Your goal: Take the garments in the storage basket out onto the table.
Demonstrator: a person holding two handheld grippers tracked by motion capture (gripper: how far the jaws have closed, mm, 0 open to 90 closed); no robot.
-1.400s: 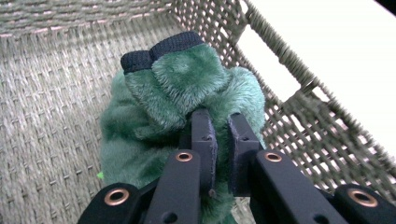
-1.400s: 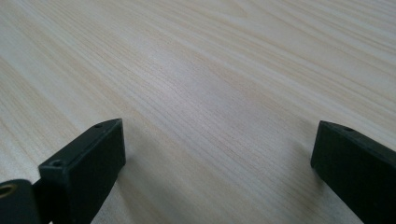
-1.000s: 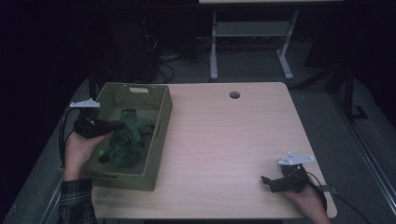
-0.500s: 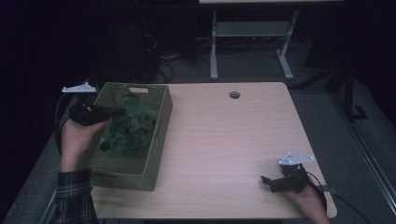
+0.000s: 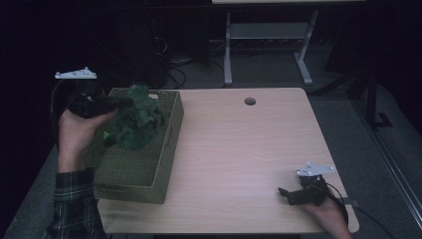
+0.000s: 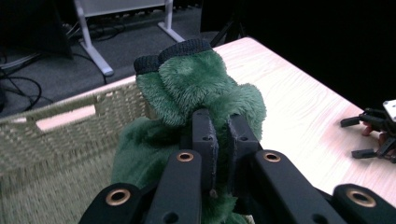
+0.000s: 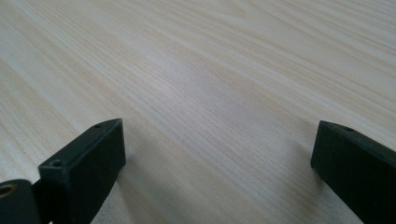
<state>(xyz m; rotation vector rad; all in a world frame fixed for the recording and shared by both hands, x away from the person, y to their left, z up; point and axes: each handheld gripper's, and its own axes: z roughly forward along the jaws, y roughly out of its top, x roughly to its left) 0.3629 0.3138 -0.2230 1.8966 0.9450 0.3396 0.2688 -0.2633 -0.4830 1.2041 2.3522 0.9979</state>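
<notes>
One green plush garment (image 6: 201, 93) between left jaws.

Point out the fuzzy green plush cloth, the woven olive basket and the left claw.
fuzzy green plush cloth (image 5: 137, 122), high view, on its hanging bulk.
woven olive basket (image 5: 149, 186), high view, on its near wall.
left claw (image 6: 223, 135), left gripper view, between its fingertips.

- Plush toy (image 6: 196, 93) clamped in the left tongs (image 6: 219, 140): deep green fur, black ribbed trim.
- Basket (image 5: 149, 169) under it: olive-tan weave.
- Worktop (image 5: 239, 149): pale wood grain.
- Both tongs: black; right tongs (image 5: 284, 194).
- Sleeve (image 5: 74, 199): dark plaid.
</notes>
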